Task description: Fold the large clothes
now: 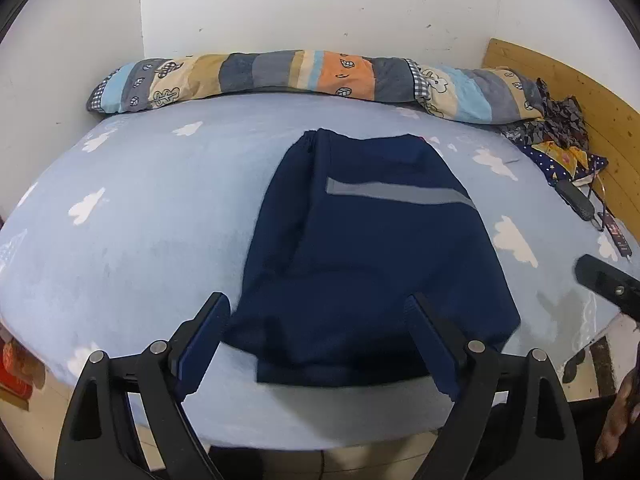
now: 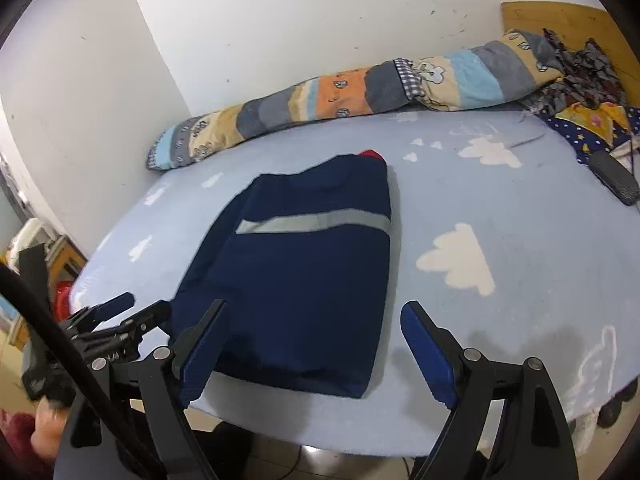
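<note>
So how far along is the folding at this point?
Done: the navy garment lies folded into a narrow rectangle on the cloud-print bedsheet, grey stripe up. In hand: nothing; the left gripper and right gripper are open. Left: probably a final fold across.

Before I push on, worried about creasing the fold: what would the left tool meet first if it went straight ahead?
Probably the near hem of the folded navy garment, lying between the open left tool; depth is uncertain.

Both wrist views over shared bed [image 1: 140,220]
</note>
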The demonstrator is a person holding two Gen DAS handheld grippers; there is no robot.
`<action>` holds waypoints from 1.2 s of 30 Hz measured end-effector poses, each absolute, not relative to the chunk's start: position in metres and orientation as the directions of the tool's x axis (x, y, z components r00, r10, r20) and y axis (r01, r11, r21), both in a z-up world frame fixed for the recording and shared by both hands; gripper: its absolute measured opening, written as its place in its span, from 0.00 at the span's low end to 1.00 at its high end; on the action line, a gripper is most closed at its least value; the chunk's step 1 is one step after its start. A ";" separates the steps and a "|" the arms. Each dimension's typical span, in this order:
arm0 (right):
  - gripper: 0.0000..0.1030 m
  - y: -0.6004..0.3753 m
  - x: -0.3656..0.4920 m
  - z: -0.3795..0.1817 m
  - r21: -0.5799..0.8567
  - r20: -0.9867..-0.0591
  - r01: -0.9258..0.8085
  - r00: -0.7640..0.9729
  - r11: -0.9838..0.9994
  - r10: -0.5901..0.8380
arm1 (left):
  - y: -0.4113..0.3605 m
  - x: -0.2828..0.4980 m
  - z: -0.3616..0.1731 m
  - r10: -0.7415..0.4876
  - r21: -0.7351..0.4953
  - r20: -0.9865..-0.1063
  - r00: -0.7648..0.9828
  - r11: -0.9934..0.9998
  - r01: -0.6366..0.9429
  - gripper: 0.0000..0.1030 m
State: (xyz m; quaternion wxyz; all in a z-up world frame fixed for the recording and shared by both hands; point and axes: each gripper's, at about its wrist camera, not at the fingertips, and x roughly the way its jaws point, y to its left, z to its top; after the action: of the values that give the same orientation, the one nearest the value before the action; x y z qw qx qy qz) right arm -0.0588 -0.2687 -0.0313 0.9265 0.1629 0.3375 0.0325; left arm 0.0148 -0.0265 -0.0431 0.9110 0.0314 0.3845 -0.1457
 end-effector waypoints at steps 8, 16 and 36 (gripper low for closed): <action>0.87 -0.242 -0.067 -0.029 0.255 -0.570 0.104 0.819 0.961 0.062 | -0.060 -0.020 -0.039 -0.155 0.140 -0.592 0.791 0.947 0.289 0.94; 0.88 -0.218 -0.070 -0.034 0.195 -0.562 0.077 0.826 0.978 0.047 | -0.052 -0.029 -0.045 -0.109 0.150 -0.589 0.800 0.959 0.242 1.00; 0.94 -0.197 -0.097 -0.044 0.106 -0.567 0.047 0.824 0.993 0.022 | -0.022 -0.045 -0.034 -0.071 0.094 -0.579 0.812 0.984 0.153 1.00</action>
State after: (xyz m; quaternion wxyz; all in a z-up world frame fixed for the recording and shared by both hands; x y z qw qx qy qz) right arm -0.0966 -0.1971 -0.0443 0.9531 0.0579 0.2970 -0.0064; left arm -0.0445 -0.0216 -0.0338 0.9495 0.0680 0.3006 -0.0591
